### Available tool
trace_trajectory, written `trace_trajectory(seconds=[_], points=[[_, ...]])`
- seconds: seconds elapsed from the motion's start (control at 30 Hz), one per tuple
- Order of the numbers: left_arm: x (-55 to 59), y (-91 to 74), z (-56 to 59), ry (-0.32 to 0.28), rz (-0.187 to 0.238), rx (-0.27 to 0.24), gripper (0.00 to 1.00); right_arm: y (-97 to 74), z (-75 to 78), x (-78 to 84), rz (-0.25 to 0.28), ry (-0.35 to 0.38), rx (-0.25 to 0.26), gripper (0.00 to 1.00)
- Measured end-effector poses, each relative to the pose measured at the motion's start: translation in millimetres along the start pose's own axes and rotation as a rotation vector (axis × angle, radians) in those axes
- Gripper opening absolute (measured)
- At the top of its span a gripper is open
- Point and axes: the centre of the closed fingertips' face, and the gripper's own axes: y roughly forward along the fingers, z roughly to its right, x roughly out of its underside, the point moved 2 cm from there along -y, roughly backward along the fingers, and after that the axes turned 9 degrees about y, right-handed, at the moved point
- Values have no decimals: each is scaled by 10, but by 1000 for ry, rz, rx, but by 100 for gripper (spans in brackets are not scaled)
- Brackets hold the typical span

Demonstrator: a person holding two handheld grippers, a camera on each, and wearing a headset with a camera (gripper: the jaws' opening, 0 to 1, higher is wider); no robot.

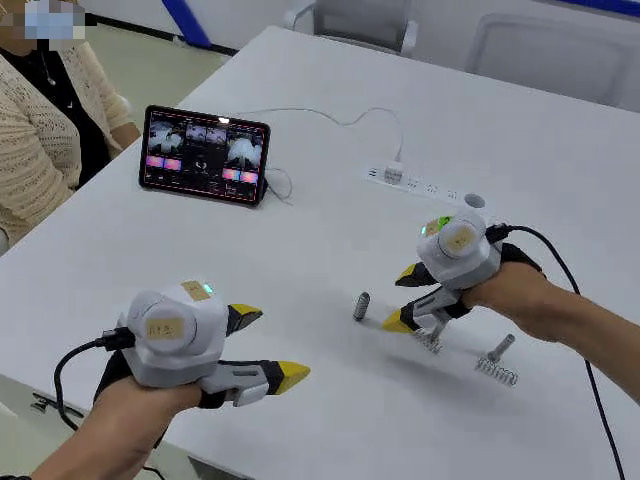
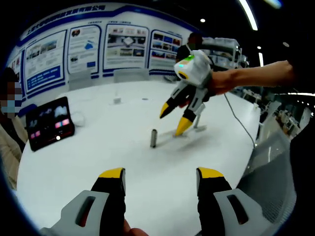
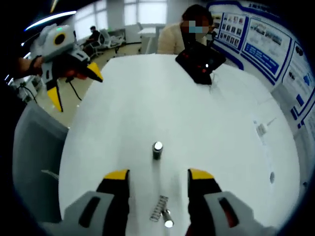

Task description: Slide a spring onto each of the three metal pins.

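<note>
A short metal pin [image 1: 361, 306] stands upright on the white table [image 1: 300, 250]; its side looks ribbed, like a coil around it. It also shows ahead of the open left gripper [image 2: 161, 173] as the pin [image 2: 153, 138], and just beyond my right gripper's [image 3: 158, 174] open, empty jaws as the pin [image 3: 157, 150]. Under the right gripper [image 1: 402, 297] lie a loose spring [image 3: 157, 208] and a second pin [image 3: 167, 218]. A third pin [image 1: 498, 348] with a spring [image 1: 497, 373] beside it sits further right. My left gripper [image 1: 270, 345] hovers open near the front edge.
A tablet [image 1: 205, 155] stands at the back left with a cable to a power strip [image 1: 415, 183]. A person [image 1: 40, 120] sits at the table's left side. Chairs [image 1: 360, 20] stand beyond the far edge. The right gripper's cable [image 1: 570, 280] trails rightwards.
</note>
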Motion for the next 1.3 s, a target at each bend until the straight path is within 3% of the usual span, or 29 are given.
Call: trace_trajectory(seconds=[0.5, 0.83, 1.3], points=[[-79, 104, 63, 8, 4, 17, 60, -592, -74, 129, 252, 208, 106, 58], [-131, 176, 70, 24, 1, 40, 60, -851, -206, 371, 339, 320, 166, 66], [-187, 188, 56, 21, 8, 43, 61, -1155, -496, 850, 410, 493, 272, 72]])
